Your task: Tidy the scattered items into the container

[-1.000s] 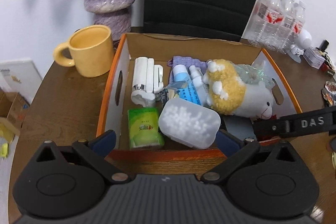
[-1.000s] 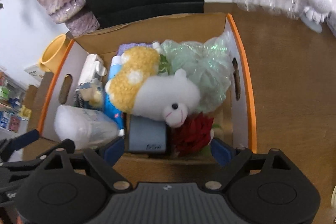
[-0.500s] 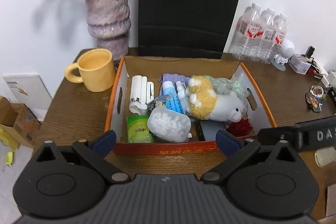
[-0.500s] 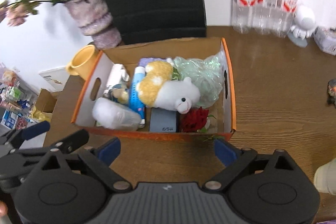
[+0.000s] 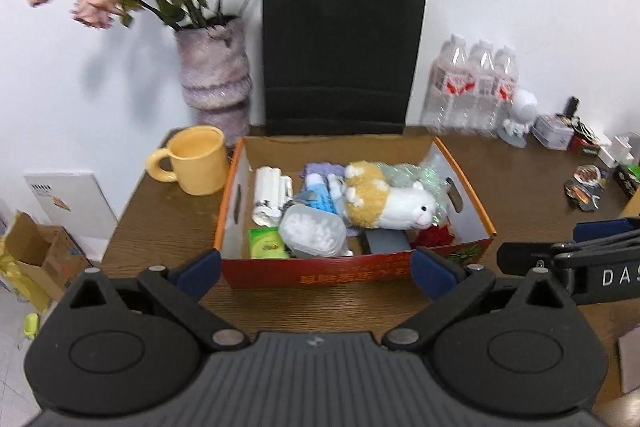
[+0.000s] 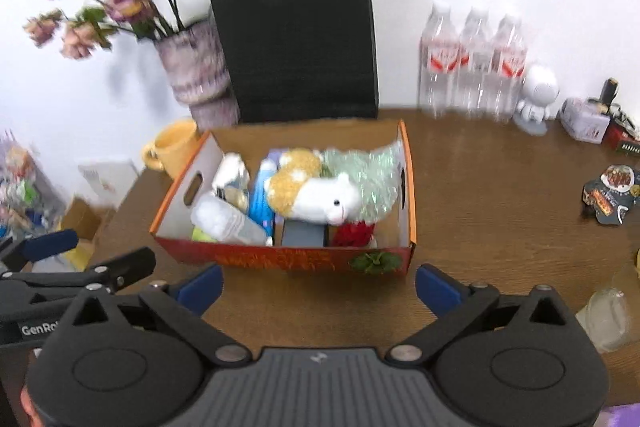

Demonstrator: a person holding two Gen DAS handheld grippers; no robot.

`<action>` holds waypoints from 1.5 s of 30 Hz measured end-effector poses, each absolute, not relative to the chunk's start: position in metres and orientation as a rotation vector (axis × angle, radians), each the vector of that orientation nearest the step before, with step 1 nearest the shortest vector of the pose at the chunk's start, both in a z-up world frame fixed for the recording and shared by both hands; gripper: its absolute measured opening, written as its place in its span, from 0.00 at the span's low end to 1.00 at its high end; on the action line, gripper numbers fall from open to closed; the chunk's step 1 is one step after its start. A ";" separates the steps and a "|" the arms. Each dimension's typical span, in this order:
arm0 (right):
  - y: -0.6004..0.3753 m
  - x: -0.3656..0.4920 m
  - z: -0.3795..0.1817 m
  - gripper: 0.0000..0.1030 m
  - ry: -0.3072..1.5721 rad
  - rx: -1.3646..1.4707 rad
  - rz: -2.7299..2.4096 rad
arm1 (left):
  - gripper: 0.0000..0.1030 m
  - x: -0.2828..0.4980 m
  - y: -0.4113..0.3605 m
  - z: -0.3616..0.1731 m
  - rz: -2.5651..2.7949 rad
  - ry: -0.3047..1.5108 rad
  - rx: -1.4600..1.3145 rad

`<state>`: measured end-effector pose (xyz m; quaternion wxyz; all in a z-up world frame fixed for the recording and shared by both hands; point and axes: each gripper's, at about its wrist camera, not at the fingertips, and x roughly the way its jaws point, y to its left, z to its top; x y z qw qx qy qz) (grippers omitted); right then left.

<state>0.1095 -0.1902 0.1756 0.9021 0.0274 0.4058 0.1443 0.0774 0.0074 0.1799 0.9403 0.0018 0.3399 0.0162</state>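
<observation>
The box [image 5: 352, 273] sits mid-counter, holding the plush sheep [image 5: 386, 203]. Both the left gripper [image 5: 316, 269] and right gripper [image 6: 318, 285] hover with fingers spread, empty.

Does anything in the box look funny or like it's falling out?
A green leafy sprig of the red flower hangs over the cardboard box's front right corner. The plush sheep lies on its side atop other things. Nothing has spilled.
</observation>
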 end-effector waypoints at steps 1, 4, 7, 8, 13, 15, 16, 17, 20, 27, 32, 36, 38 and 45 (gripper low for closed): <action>-0.191 0.101 0.169 1.00 0.805 0.065 0.300 | 1.00 0.070 0.007 0.175 0.044 0.672 0.010; -0.195 0.070 0.136 1.00 0.730 0.097 0.302 | 1.00 0.043 0.006 0.152 0.066 0.597 0.009; -0.198 0.040 0.103 1.00 0.656 0.127 0.304 | 1.00 0.014 0.006 0.121 0.071 0.527 0.015; -0.198 0.032 0.089 1.00 0.642 0.116 0.296 | 1.00 0.011 0.007 0.111 0.068 0.539 0.015; -0.191 0.015 0.034 1.00 0.623 0.019 0.226 | 1.00 -0.001 0.011 0.062 0.053 0.599 0.013; -0.187 0.013 0.022 1.00 0.612 -0.010 0.232 | 1.00 -0.005 0.013 0.043 0.047 0.623 0.012; -0.186 0.012 0.017 1.00 0.613 -0.023 0.238 | 1.00 -0.008 0.014 0.033 0.044 0.635 0.011; -0.183 0.011 0.013 1.00 0.624 -0.030 0.235 | 1.00 -0.010 0.015 0.024 0.041 0.647 0.011; -0.177 0.010 0.001 1.00 0.680 -0.056 0.220 | 1.00 -0.013 0.014 0.017 0.042 0.659 0.029; -0.176 -0.002 -0.010 1.00 0.700 -0.054 0.205 | 1.00 -0.027 0.015 -0.002 0.026 0.687 0.019; -0.176 -0.002 -0.009 1.00 0.701 -0.056 0.201 | 1.00 -0.029 0.016 -0.004 0.037 0.694 0.005; -0.177 -0.007 -0.009 1.00 0.700 -0.054 0.195 | 1.00 -0.027 0.016 -0.005 0.043 0.696 -0.004; -0.175 -0.011 -0.009 1.00 0.700 -0.044 0.169 | 1.00 -0.025 0.016 -0.005 0.053 0.696 -0.007; -0.176 -0.010 -0.009 1.00 0.700 -0.043 0.165 | 1.00 -0.026 0.016 -0.005 0.054 0.697 -0.007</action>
